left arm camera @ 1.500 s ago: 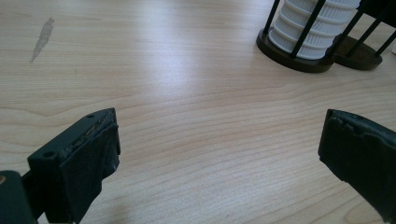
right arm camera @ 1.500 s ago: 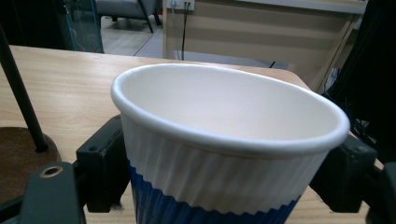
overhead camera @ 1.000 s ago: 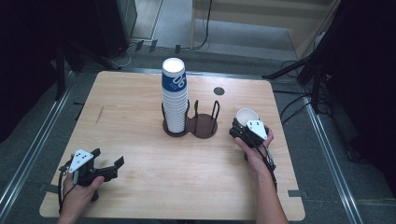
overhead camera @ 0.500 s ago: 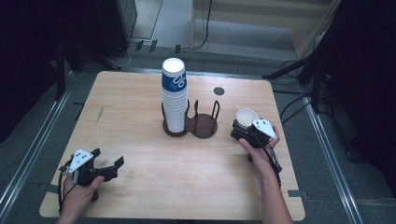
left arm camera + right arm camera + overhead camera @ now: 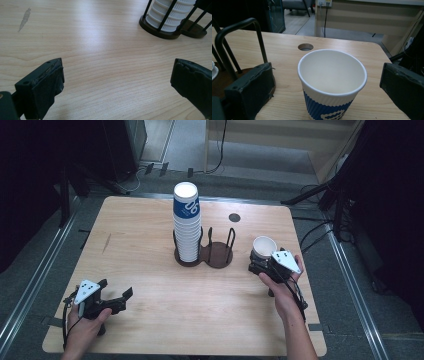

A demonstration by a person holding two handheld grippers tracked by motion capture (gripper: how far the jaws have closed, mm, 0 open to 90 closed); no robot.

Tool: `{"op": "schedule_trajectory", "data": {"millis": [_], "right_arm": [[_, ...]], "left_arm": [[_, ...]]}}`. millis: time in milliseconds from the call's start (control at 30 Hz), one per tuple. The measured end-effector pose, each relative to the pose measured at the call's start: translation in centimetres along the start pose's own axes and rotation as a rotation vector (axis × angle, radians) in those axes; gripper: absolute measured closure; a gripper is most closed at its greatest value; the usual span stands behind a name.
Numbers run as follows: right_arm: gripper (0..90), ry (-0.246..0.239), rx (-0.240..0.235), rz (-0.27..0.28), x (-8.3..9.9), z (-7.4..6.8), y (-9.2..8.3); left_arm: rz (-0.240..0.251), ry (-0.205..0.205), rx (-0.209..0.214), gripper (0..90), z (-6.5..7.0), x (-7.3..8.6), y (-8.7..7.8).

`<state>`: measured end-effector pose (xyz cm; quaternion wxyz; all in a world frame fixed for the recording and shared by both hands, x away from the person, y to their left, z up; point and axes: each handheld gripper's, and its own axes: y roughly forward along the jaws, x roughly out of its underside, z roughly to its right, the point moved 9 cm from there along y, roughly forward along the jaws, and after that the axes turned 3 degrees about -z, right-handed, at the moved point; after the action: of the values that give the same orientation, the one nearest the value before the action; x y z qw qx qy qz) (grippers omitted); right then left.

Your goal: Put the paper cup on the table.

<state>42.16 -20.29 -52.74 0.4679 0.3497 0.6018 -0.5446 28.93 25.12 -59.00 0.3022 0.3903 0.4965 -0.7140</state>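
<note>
Paper cup (image 5: 332, 85), ribbed blue wall, round white rim

Wooden table (image 5: 150, 245) with round cable hole (image 5: 234, 217), dark mark (image 5: 24, 18), metal floor rails (image 5: 30, 285), black stands (image 5: 340, 195)

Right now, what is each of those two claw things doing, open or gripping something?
Left gripper: open, holding nothing, just above the table.
Right gripper: jaws have just been opening; the paper cup stands between them, not gripped.

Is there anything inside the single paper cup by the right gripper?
The paper cup stands upright on the table and looks empty: bare white inner wall. Its very bottom is hidden by the near rim, so that stays unconfirmed.
</note>
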Motion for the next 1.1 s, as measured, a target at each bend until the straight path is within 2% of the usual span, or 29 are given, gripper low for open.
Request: {"op": "schedule_trajectory", "data": {"millis": [467, 1100], "right_arm": [[0.0, -0.003, 0.004, 0.020, 0.0, 0.9, -2.4], [0.0, 0.010, 0.036, 0.005, 2.0, 3.3, -5.4]], "left_arm": [[-0.001, -0.004, -0.004, 0.0, 0.0, 0.0, 0.1], [-0.001, -0.004, -0.008, 0.0, 0.0, 0.0, 0.1]]}}
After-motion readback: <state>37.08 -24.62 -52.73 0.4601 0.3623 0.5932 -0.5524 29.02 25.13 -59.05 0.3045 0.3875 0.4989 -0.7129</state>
